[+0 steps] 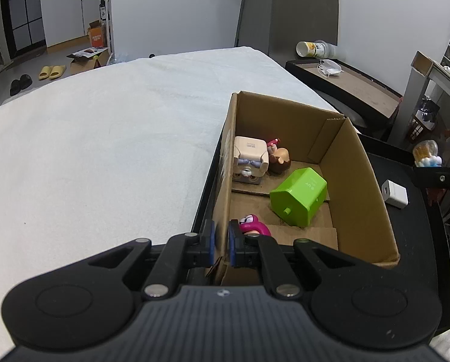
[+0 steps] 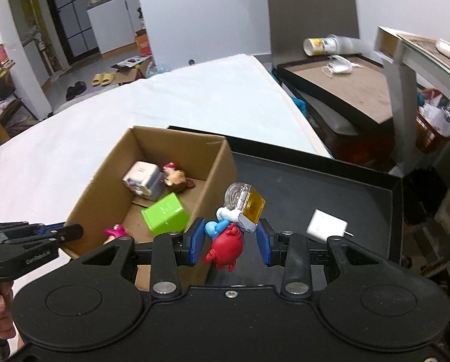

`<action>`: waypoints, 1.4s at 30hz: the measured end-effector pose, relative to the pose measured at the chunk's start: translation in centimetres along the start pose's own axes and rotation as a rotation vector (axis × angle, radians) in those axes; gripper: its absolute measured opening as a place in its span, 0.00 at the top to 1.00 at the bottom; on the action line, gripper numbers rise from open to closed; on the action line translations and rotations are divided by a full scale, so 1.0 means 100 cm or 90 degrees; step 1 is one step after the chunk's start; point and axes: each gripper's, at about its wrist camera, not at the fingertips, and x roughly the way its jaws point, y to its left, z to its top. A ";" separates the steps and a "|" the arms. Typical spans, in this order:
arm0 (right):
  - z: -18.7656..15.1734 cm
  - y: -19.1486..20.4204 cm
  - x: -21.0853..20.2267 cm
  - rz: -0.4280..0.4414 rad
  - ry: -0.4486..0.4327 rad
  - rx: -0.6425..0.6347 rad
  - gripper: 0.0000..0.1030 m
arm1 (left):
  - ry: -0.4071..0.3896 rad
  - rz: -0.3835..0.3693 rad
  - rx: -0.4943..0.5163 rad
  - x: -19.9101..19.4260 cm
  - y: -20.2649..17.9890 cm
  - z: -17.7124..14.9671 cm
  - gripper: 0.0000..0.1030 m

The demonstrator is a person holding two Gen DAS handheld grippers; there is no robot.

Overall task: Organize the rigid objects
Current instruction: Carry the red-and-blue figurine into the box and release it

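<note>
Red-blue figurine [image 2: 225,241] between pads of half-open right claw [image 2: 230,242]; contact unclear.

The pink figure [image 1: 253,225] is half hidden behind the left gripper [image 1: 221,242]. The cup [image 2: 330,45] on the side table is blurred. The brown-haired doll [image 1: 279,158] is partly covered by the white cube toy [image 1: 250,160].
</note>
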 end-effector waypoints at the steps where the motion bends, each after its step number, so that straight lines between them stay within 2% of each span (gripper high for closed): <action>1: 0.000 0.002 0.000 0.003 -0.003 -0.003 0.65 | 0.000 0.000 -0.001 0.000 0.000 0.000 0.92; 11: 0.021 0.027 0.009 0.015 -0.031 -0.056 0.65 | 0.000 -0.012 -0.008 0.000 0.004 0.000 0.92; 24: 0.033 0.053 0.031 0.001 -0.011 -0.121 0.65 | 0.004 -0.023 -0.015 0.001 0.009 0.001 0.92; 29: 0.034 0.057 0.038 -0.008 -0.019 -0.133 0.64 | 0.005 -0.019 -0.013 0.000 0.007 0.001 0.92; 31: 0.034 0.058 0.038 -0.020 -0.036 -0.139 0.62 | 0.004 -0.017 -0.009 0.000 0.006 0.001 0.92; 33: 0.031 0.058 0.033 -0.040 -0.063 -0.147 0.49 | 0.006 -0.018 -0.010 0.000 0.006 0.001 0.92; 42: 0.021 0.042 0.017 -0.030 -0.047 -0.126 0.49 | 0.006 -0.002 -0.002 0.002 0.000 0.001 0.92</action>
